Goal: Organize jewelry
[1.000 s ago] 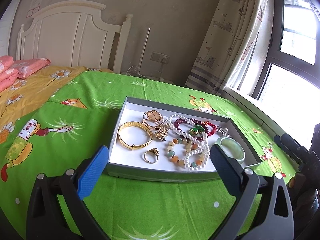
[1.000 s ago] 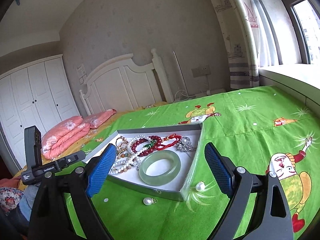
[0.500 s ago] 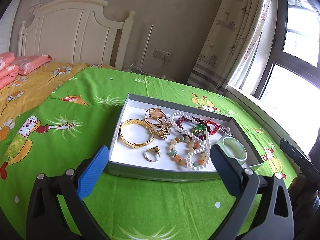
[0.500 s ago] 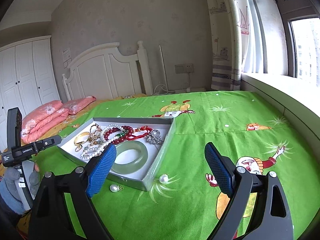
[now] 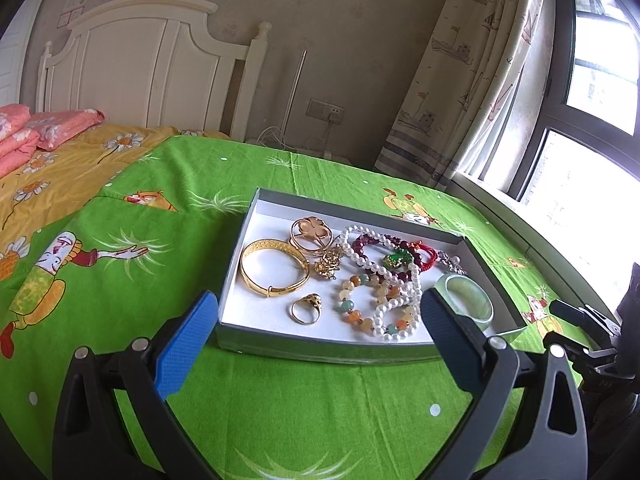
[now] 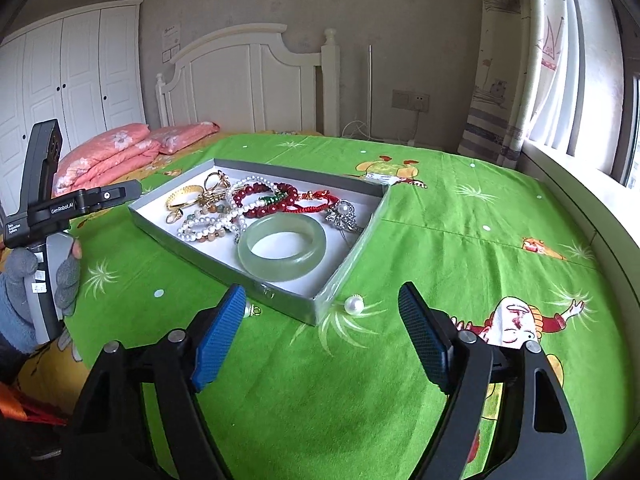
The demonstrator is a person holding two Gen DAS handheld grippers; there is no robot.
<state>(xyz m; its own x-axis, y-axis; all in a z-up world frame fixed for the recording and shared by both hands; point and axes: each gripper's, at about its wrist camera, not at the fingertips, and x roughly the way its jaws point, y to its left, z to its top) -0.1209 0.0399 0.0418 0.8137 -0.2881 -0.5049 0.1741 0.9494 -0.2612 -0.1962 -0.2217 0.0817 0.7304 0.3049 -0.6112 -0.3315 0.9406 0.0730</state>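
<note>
Right wrist view | right tool (image 6: 322, 320) spread wide, empty | left tool (image 5: 318, 326) spread wide, empty | jewelry box (image 6: 224, 258) on bed | loose pearl (image 6: 353, 304) beside box corner | jade bangle (image 6: 282, 247) inside box

My fingers (image 5: 188, 344) carry bright blue pads on black arms. The bedspread (image 6: 440, 240) is vivid green, printed with cartoon figures, white dots and pale grass tufts; far left it turns yellow with daisies. The grey tray (image 5: 316, 349) is white inside. In it lie a gold bangle (image 5: 274, 267), a pale green jade bangle (image 6: 282, 247), white pearls (image 6: 208, 222), dark red beads (image 6: 256, 196) and a red cord bracelet (image 6: 316, 203). The pillows (image 6: 120, 152) are pink and floral, the headboard (image 6: 248, 80) white.
</note>
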